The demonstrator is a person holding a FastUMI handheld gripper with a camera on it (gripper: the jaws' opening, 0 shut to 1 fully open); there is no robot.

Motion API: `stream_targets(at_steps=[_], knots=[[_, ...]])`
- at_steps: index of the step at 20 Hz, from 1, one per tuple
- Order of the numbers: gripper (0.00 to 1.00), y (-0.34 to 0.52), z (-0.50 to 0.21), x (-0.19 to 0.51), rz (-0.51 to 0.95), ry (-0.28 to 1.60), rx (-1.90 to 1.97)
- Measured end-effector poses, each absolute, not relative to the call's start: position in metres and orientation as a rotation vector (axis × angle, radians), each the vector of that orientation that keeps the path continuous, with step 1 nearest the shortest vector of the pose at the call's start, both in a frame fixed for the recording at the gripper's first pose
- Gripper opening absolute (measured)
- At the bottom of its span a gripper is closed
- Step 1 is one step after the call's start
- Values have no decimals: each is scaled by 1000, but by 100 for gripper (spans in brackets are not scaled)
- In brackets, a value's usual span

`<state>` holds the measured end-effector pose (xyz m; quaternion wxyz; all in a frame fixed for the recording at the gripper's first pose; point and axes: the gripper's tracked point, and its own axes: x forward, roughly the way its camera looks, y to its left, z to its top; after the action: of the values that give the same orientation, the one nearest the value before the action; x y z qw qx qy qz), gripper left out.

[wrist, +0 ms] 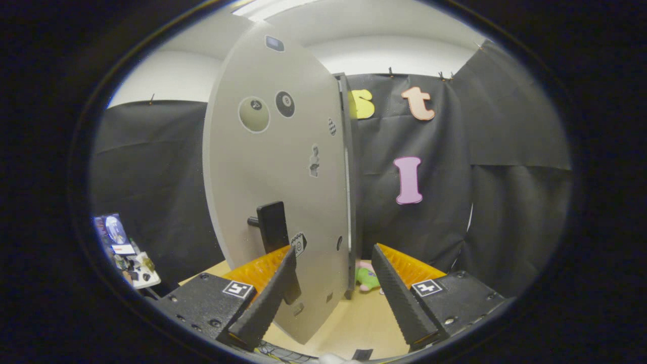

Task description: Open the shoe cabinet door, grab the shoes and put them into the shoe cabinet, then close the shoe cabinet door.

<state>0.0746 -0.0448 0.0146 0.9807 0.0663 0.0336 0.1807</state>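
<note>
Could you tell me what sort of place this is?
Likely a staged recording booth: black cloth walls, a grey sticker-dotted cabinet door on a wooden tabletop, the hand-held gripper open around its edge.

We saw the cabinet door (275, 177) swung open edge-on between the spread fingers of the gripper (333, 280), its handle (273, 227) by the left finger. Right of the door, bare tabletop (354, 323) lay free up to a small green toy (366, 278).

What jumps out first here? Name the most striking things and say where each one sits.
The grey cabinet door looms just ahead of the gripper, swung ajar and dotted with stickers, its edge between the spread fingers. Its black handle sits just above the left finger. Beyond the fingers, a small green and pink toy lies on the wooden table.
</note>
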Motion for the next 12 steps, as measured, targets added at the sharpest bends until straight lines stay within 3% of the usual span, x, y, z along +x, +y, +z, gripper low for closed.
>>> stream_targets(at_steps=[12], knots=[[99, 126, 24, 112, 381, 104, 132]])
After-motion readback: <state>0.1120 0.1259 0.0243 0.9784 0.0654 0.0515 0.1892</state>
